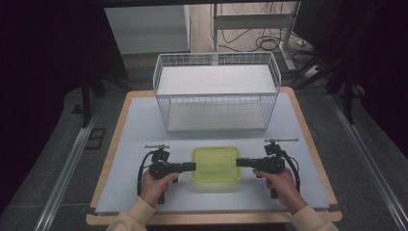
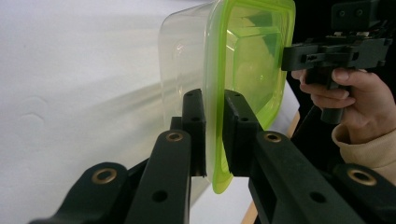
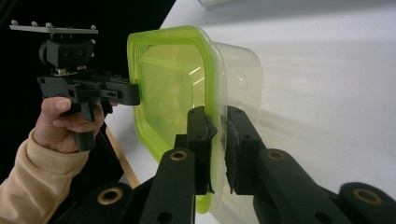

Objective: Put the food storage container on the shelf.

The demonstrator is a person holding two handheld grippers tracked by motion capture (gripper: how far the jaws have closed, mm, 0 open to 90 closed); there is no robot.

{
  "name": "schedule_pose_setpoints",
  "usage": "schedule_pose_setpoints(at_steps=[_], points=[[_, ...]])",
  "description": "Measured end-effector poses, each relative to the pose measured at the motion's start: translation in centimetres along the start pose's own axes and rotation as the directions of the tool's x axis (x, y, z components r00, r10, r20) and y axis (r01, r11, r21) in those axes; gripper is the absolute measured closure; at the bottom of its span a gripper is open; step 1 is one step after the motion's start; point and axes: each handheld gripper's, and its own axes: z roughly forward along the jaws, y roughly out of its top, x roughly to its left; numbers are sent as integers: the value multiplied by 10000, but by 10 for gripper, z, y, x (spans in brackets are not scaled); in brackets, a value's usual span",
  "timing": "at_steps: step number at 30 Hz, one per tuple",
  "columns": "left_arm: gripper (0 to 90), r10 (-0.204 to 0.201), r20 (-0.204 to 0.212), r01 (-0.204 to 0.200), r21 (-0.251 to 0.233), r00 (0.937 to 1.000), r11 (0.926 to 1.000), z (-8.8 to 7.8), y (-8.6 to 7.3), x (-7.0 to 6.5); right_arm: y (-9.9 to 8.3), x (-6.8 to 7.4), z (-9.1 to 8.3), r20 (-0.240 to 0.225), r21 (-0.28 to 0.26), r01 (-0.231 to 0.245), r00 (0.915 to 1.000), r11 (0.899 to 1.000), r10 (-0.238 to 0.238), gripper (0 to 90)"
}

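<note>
A clear plastic container with a lime-green lid (image 1: 216,164) is sitting on the pale grey mat (image 1: 139,130) near the person's edge of the table, between the two grippers and in front of the white wire basket (image 1: 216,91), from which it is lying well apart.

The left gripper (image 1: 191,166) is reaching in level from the container's left side, and its jaws are closing on the projecting lid rim. In the left gripper view the green lid rim (image 2: 215,116) is running straight through the narrow gap between the two black pads (image 2: 194,121), which are clamping it from both sides (the jaws are nearly together, with only the rim's thickness keeping them apart).

The right gripper (image 1: 239,162) is mirroring this from the opposite side. In the right gripper view its pads (image 3: 198,135) are pinching the same rim (image 3: 217,112), with the clear tub (image 3: 243,79) lying to one side of the jaws and the green lid face to the other. The pads appear to be pressing on the plastic, though the contact on the far pad is hard to make out.

Each hand (image 1: 156,185) is wrapping around its gripper's handle, with cream sleeves (image 1: 130,219) coming in from the bottom edge. Whether the container is resting on the mat or lifted slightly cannot be told from the high view.
</note>
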Motion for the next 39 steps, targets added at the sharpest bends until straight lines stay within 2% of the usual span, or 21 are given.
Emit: schedule_pose_setpoints(at_steps=[8, 23, 39], points=[[808, 94, 26, -93, -139, 10000, 9999, -5, 6, -7, 7, 8, -5, 37, -87, 161, 9999, 9998, -161, 812], [809, 521, -51, -523, -525, 9986, 9973, -20, 34, -27, 35, 34, -21, 178, -456, 787, 9968, 9959, -779, 813], [810, 774, -172, -784, -683, 9968, 9946, -32, 58, -40, 56, 47, -29, 20, -728, 869, 9962, 9936, -869, 814]])
